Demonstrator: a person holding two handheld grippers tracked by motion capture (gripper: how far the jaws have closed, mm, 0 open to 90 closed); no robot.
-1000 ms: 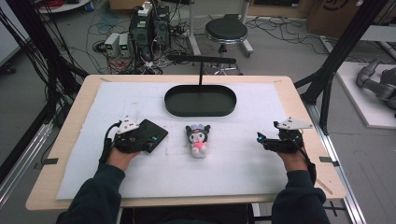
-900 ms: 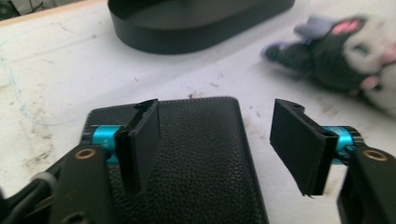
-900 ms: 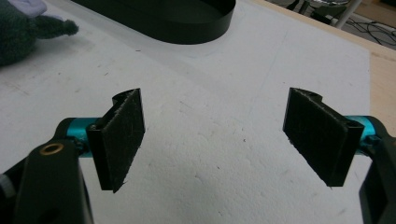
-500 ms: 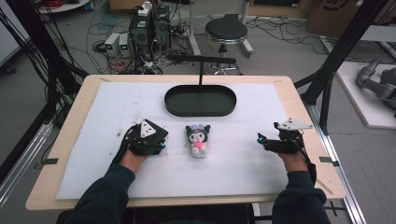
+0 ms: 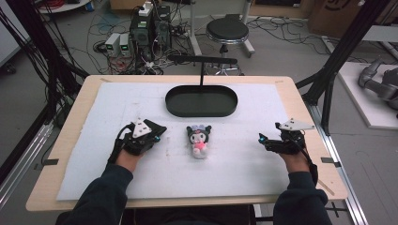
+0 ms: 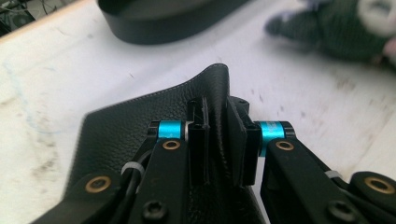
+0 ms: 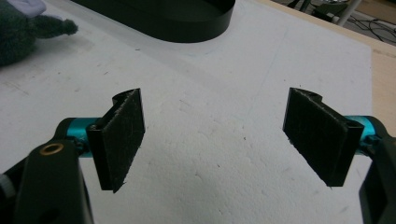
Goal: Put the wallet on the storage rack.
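At the left of the counter (image 5: 84, 140), the left tool (image 5: 151, 136) has just been closing, and its jaws now pinch a raised fold of a black leather piece (image 6: 140, 126), a flat pouch or wallet by the look of it. The piece lies on the white mat (image 5: 117, 183) with one edge pulled up between the pads, probably so it can be lifted clear of the surface. Just right of it lies a small plush toy (image 5: 199, 140) (dark hood, pink front), untouched, on its back. Beyond the toy, toward the far edge, sits an oval black tray (image 5: 202, 101) with a tall handle, likely the place where things are meant to go. At the far right, the right tool (image 5: 263, 139) rests low over bare mat, jaws spread wide with nothing between them, seemingly waiting its turn.
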